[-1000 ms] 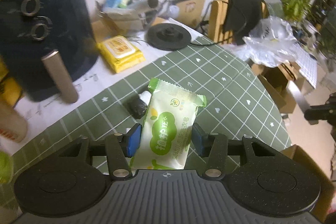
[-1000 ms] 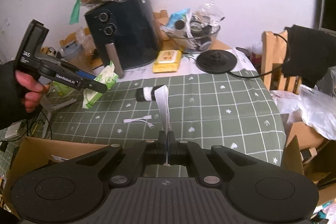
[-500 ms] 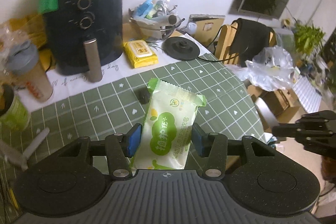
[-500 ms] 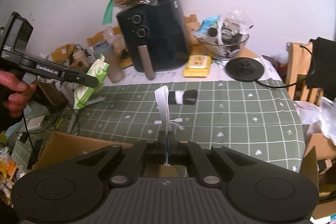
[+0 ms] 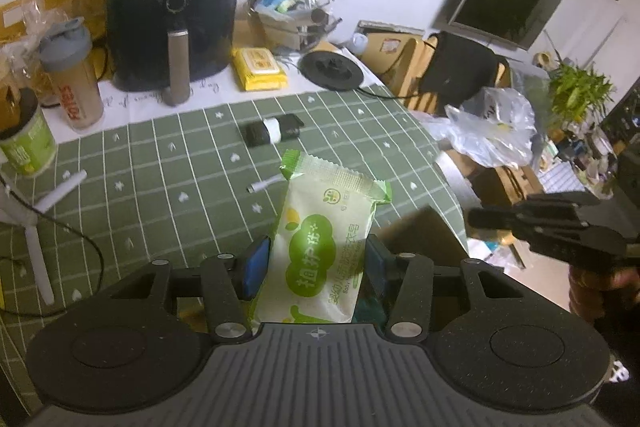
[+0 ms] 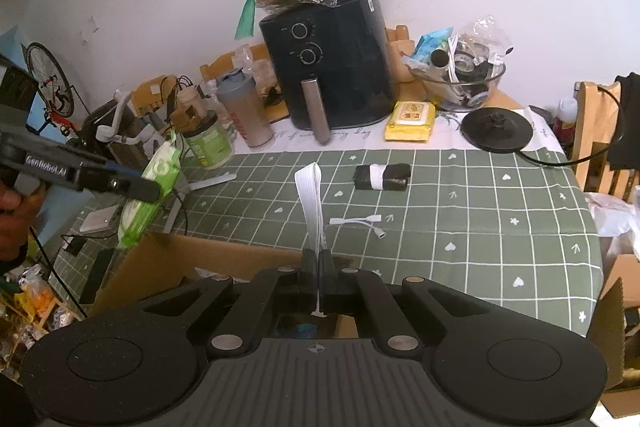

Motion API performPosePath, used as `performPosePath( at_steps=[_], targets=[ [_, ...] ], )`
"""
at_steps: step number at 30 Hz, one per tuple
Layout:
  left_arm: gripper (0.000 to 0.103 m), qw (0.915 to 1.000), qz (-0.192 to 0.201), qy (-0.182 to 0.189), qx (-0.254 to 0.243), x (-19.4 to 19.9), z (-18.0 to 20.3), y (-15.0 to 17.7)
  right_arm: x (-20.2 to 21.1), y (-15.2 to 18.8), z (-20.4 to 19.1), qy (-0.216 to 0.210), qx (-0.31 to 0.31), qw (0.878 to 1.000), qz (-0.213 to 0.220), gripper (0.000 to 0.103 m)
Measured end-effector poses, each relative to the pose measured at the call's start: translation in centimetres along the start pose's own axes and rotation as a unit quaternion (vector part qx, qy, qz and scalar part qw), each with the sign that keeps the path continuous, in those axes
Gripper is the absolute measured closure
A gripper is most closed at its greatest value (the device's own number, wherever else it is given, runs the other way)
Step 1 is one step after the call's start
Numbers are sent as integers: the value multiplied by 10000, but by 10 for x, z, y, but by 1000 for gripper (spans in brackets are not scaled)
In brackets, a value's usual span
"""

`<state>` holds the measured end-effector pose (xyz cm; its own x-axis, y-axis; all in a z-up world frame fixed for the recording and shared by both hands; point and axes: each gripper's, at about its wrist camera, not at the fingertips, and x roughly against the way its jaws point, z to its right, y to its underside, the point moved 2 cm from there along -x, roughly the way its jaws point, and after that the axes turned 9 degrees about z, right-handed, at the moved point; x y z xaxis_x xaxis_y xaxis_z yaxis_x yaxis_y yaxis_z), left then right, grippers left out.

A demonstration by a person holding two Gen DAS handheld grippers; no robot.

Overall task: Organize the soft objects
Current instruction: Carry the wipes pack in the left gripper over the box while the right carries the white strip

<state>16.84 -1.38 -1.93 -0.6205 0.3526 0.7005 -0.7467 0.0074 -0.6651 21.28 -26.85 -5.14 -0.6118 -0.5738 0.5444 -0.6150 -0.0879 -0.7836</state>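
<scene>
Between my left claw's [image 5: 316, 263] blue pads sat the green wipes packet [image 5: 324, 251], pinched, long axis toward twelve o'clock. At seven o'clock from it gaped the cardboard box [image 6: 192, 263]. My right claw [image 6: 319, 279], pressed together, pinched a white cable [image 6: 310, 199], nearer the box, I judged.

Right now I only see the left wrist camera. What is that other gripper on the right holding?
Observer: The right gripper is shut on a white flat band that sticks up from between its jaws.
Operator: Is there a box for my green packet?
Observer: Yes, there is a cardboard box at the table's near edge. The left gripper holds your green packet in the air close to the box's left corner.
</scene>
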Motion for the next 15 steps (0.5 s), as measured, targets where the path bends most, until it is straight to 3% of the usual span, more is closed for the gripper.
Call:
performPosePath(
  at_steps=[5, 9, 12, 15],
  targets=[
    [54, 9996, -157, 172, -144, -5, 18, 11, 7, 2, 0, -61, -9, 10000, 24, 100],
    [53, 9966, -138, 464, -668, -6, 48, 10, 13, 4, 1, -78, -29, 10000, 47, 100],
    [35, 9946, 14, 518, -895, -3, 63, 14, 16, 7, 3, -74, -65, 10000, 13, 100],
    [32, 9961, 66, 361, -800, 1, 66, 22, 19, 12, 4, -89, -96, 9999, -28, 100]
  ],
)
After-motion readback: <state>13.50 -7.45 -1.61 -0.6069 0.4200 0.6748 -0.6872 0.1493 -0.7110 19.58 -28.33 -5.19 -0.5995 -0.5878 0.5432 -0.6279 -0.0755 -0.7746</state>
